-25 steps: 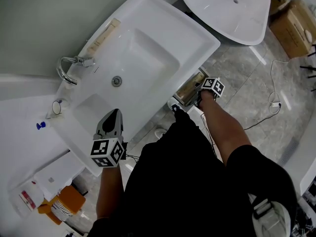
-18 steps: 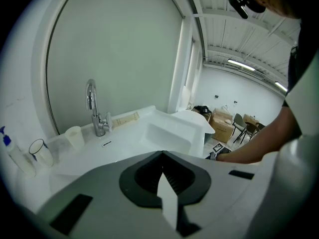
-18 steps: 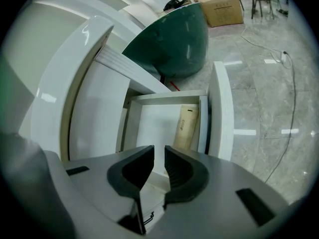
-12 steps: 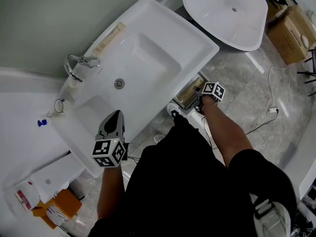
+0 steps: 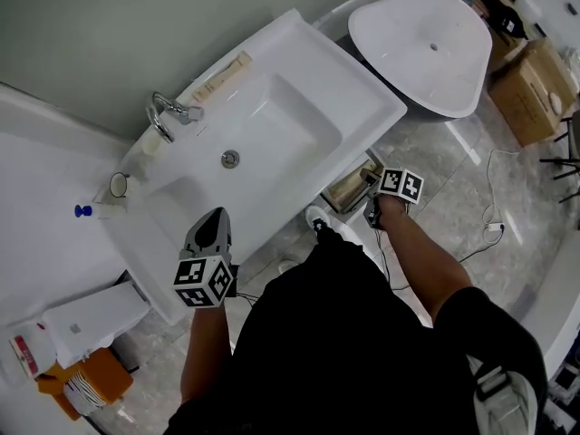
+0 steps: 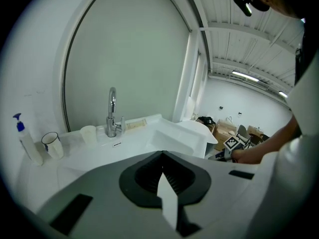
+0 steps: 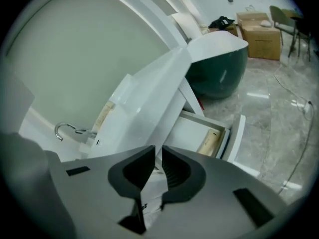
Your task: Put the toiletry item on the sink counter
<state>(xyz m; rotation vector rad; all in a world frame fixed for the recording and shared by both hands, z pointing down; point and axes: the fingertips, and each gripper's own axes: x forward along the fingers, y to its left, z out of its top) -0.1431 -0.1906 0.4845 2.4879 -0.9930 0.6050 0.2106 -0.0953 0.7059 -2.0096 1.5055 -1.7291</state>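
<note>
My right gripper is shut on a white toiletry item with small print, held low between the jaws. In the head view the right gripper hangs beside the open drawer under the white sink counter. The left gripper is over the counter's front edge, jaws shut and holding nothing. In its own view the left gripper points across the basin at the faucet.
On the counter stand a chrome faucet, a long beige box, a cup and a blue-topped pump bottle. The drawer holds a beige box. A second basin and cardboard boxes are on the right.
The head view has shifted, so the sink sits lower and further right in frame. Both grippers stay at about the same places relative to the sink and drawer.
</note>
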